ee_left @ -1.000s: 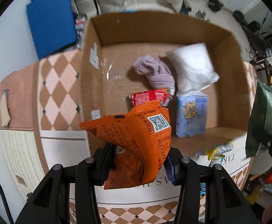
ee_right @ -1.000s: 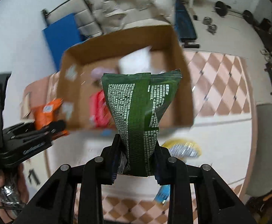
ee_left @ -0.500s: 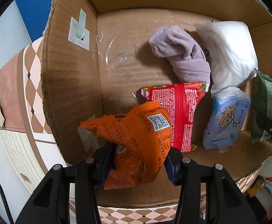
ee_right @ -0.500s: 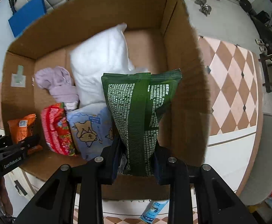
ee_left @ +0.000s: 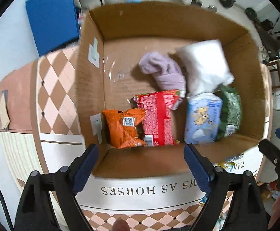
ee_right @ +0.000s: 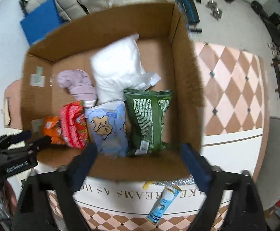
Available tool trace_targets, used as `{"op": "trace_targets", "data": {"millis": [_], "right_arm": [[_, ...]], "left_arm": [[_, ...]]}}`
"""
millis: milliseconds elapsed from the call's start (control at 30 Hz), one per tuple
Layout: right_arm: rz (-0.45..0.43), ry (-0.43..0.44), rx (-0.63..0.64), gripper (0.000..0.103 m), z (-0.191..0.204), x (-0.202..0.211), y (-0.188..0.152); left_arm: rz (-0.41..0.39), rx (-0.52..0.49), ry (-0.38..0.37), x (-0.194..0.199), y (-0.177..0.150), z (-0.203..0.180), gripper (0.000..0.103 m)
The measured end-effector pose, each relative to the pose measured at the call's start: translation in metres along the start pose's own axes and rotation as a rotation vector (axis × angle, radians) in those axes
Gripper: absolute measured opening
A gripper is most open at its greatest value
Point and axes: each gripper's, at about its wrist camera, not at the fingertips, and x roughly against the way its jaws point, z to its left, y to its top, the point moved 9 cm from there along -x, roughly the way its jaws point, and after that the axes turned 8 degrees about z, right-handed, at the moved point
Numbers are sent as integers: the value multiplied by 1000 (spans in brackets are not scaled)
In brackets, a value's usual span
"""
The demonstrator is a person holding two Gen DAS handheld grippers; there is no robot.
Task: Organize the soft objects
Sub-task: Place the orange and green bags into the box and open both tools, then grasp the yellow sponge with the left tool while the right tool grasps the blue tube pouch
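Observation:
A cardboard box [ee_left: 159,25] holds an orange snack bag [ee_left: 123,128], a red snack bag [ee_left: 159,119], a light blue pack [ee_left: 201,121], a green snack bag [ee_left: 230,111], a lilac cloth [ee_left: 163,71] and a white pillow [ee_left: 203,65]. My left gripper [ee_left: 140,165] is open and empty over the box's near wall. My right gripper [ee_right: 139,163] is open and empty just in front of the green bag [ee_right: 147,117] and the blue pack [ee_right: 109,127]. The orange bag [ee_right: 51,129] and red bag [ee_right: 72,123] show at the left of the right wrist view.
The box [ee_right: 184,61] stands on a checkered mat with lettering [ee_left: 128,190]. A blue-and-white tube [ee_right: 163,202] and a yellow-silver wrapper [ee_right: 149,183] lie on the mat by the box. A blue panel [ee_left: 51,17] leans at the back left. A grey chair [ee_right: 274,154] is at the right.
Both grippers have opened and pulled back from the box. The orange bag now lies in the box's front left and the green bag in its front right.

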Motion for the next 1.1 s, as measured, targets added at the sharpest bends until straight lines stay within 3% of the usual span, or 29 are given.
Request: {"op": "trace_targets", "data": {"millis": [67, 233, 400, 533, 667, 700, 767, 833, 967, 1100], "right_arm": [[-49, -16, -3, 98, -5, 15, -21], [-119, -1, -147, 98, -35, 7, -89], [31, 90, -329, 98, -59, -79, -171], [124, 110, -363, 81, -60, -134, -200], [177, 148, -411, 62, -59, -166, -206], [156, 138, -407, 59, -58, -165, -204], [158, 129, -375, 38, -56, -164, -202], [164, 139, -369, 25, -61, -160, -205], [168, 139, -386, 24, -97, -154, -223], [166, 141, -441, 24, -143, -144, -245]], "left_arm": [[-67, -24, 22, 13, -20, -9, 99], [-200, -48, 144, 11, -64, -19, 99], [-153, -67, 206, -36, -107, -27, 99], [-109, -122, 257, -64, -118, -39, 99], [-140, -211, 322, -67, -114, -59, 99], [-148, -240, 336, -66, -111, -66, 99], [-174, -322, 354, -61, -105, -88, 99], [-215, -438, 382, -56, -99, -118, 99], [-286, -710, 463, -57, -91, -184, 99], [-271, -991, 582, -81, -88, -247, 99]]}}
